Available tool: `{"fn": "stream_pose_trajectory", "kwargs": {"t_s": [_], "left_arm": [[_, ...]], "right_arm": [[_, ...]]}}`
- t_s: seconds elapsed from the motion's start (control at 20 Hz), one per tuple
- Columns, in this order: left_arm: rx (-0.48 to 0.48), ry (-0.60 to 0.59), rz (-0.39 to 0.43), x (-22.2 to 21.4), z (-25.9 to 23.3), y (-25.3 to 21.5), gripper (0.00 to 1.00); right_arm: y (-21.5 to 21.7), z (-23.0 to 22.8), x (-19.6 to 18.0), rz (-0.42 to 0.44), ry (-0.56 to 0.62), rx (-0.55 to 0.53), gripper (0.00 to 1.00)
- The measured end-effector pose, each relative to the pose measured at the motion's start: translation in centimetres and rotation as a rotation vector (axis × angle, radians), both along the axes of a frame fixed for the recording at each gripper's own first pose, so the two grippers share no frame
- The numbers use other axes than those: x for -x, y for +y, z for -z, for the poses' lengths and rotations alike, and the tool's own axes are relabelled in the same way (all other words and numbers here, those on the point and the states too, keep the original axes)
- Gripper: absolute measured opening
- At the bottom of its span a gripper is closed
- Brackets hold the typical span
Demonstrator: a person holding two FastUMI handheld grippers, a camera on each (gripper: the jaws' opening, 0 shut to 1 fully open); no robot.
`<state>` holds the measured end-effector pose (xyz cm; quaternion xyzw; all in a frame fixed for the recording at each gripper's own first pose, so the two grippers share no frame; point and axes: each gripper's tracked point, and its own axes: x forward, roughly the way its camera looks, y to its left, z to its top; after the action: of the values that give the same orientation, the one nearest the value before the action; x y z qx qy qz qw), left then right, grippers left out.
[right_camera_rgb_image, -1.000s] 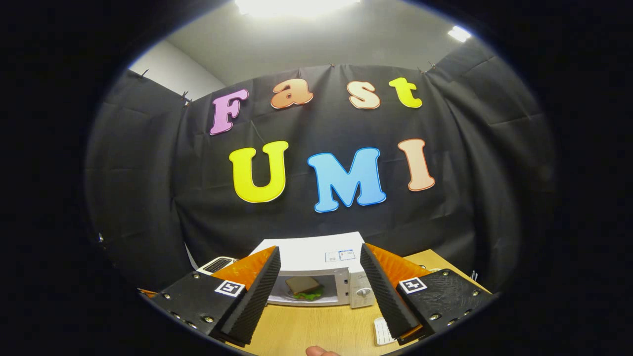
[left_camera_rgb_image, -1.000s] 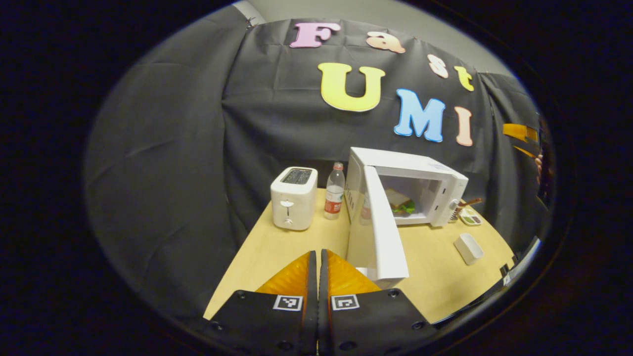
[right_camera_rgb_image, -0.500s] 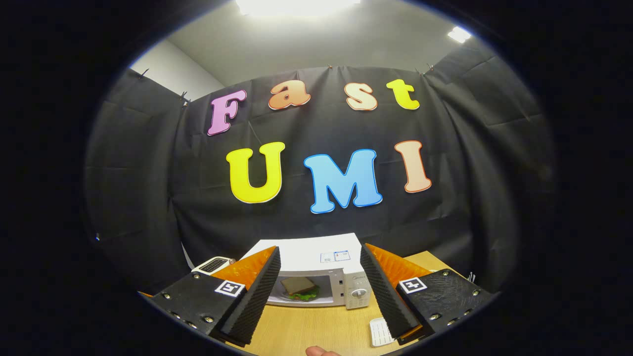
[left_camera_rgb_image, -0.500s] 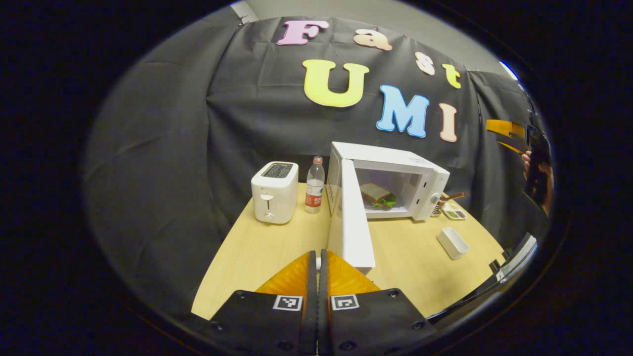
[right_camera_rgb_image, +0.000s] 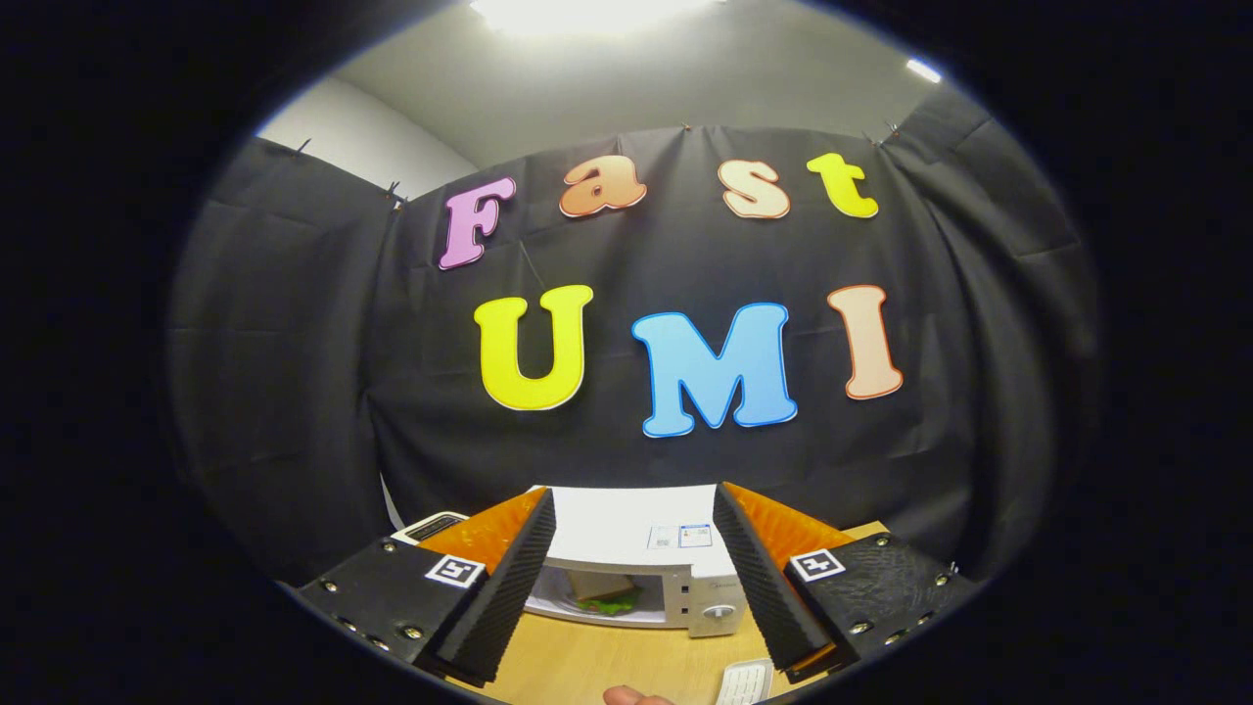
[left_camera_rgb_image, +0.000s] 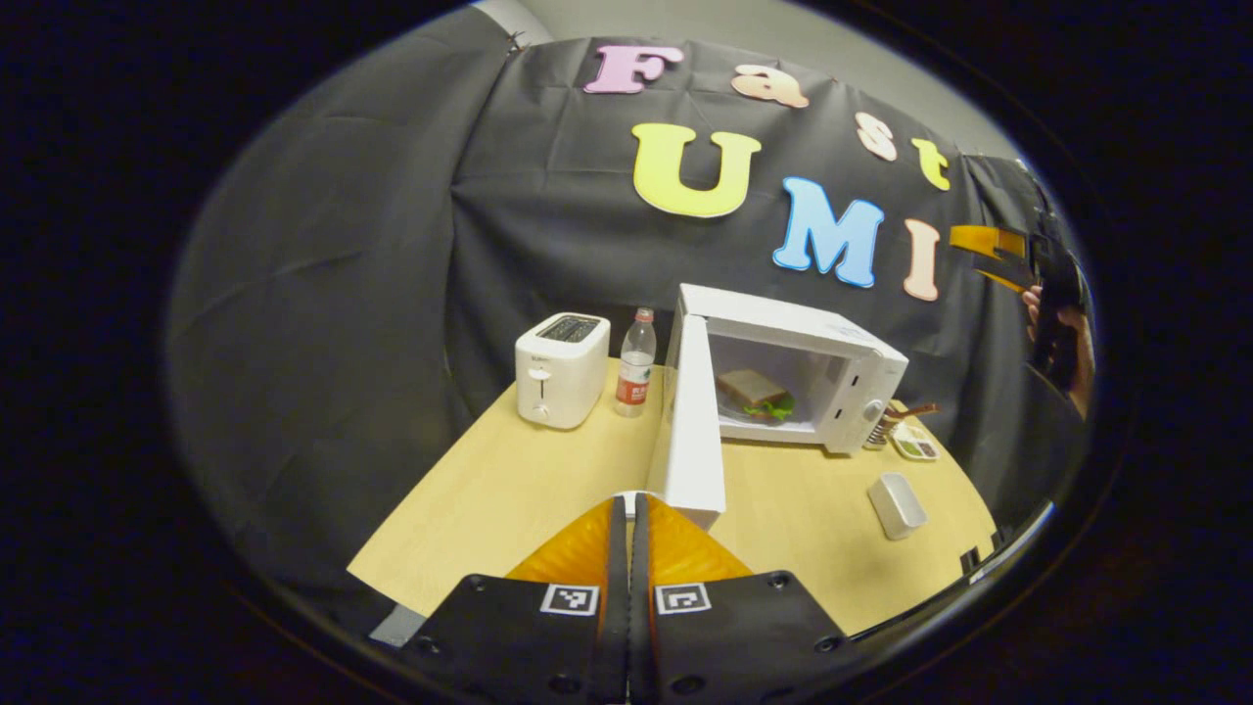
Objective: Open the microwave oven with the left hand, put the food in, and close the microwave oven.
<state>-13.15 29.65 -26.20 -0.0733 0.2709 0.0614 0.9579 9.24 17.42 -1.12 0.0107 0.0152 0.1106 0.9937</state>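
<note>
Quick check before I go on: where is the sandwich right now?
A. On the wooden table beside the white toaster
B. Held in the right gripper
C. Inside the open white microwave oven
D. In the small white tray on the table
C: the sandwich with green lettuce lies inside the white microwave oven, whose white door stands swung open toward the camera.
</note>
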Motion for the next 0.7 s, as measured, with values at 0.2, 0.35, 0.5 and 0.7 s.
{"fn": "stream_pose_trajectory", "kwargs": {"t_s": [0.2, 0.35, 0.5, 0.7], "left_arm": [[0.018, 0.002, -0.008, -0.6, 0.1, -3.4, 0.07], [0.015, -0.007, 0.019, -2.1, 0.0, -6.0, 0.07], [0.038, -0.009, 0.065, -4.1, -0.1, -9.1, 0.07], [0.050, -0.007, 0.154, -7.2, 0.6, -13.2, 0.07]], "right_arm": [[0.7, 0.7, -1.5, -0.055, 0.015, 0.002, 0.98], [1.1, 1.1, -2.3, -0.091, 0.022, 0.005, 0.98], [0.9, 1.3, -3.0, -0.101, 0.025, 0.007, 0.98], [-1.1, 1.8, -3.6, -0.082, 0.042, 0.004, 0.98]]}}
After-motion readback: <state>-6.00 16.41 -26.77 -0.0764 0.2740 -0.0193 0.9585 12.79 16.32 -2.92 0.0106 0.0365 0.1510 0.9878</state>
